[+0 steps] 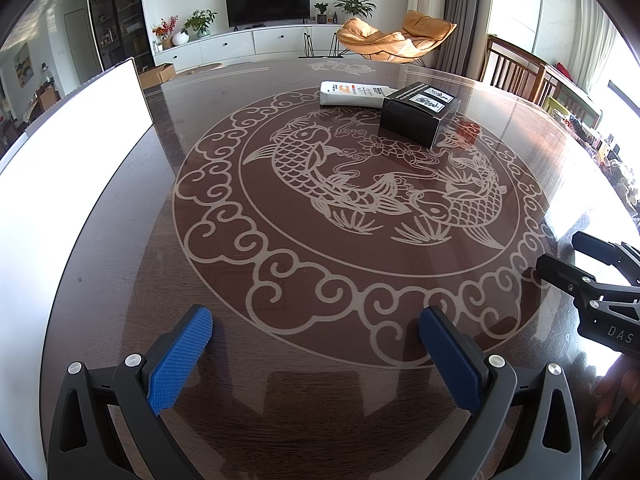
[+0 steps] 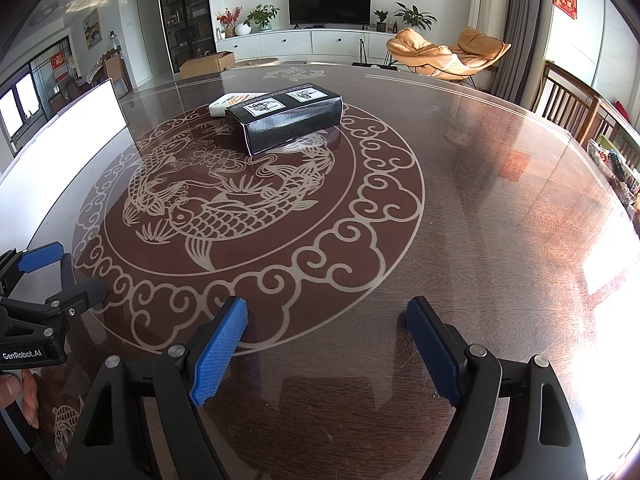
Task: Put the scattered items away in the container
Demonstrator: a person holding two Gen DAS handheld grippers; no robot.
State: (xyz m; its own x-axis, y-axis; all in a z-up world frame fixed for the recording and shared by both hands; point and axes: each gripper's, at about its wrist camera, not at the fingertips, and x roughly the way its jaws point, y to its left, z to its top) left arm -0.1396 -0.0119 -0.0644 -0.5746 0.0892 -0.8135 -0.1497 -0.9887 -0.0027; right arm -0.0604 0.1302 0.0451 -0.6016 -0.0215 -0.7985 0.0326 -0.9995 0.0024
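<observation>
A black box (image 1: 418, 114) with white labels lies on the dark round table, far from me. A white tube (image 1: 352, 94) lies just behind it, touching or nearly so. Both show in the right wrist view: the box (image 2: 290, 116) and the tube (image 2: 234, 102). A white container (image 1: 68, 152) stands at the table's left edge; it also shows in the right wrist view (image 2: 68, 136). My left gripper (image 1: 316, 330) is open and empty above the near table. My right gripper (image 2: 326, 320) is open and empty too. Each gripper shows in the other's view, the right (image 1: 576, 256) and the left (image 2: 68, 272).
The glass-topped table (image 1: 320, 240) bears a koi fish pattern. Wooden chairs (image 1: 516, 68) stand at the far right edge. Clutter lines the right side (image 2: 616, 168). A TV cabinet and an orange lounge chair (image 1: 396, 38) stand beyond the table.
</observation>
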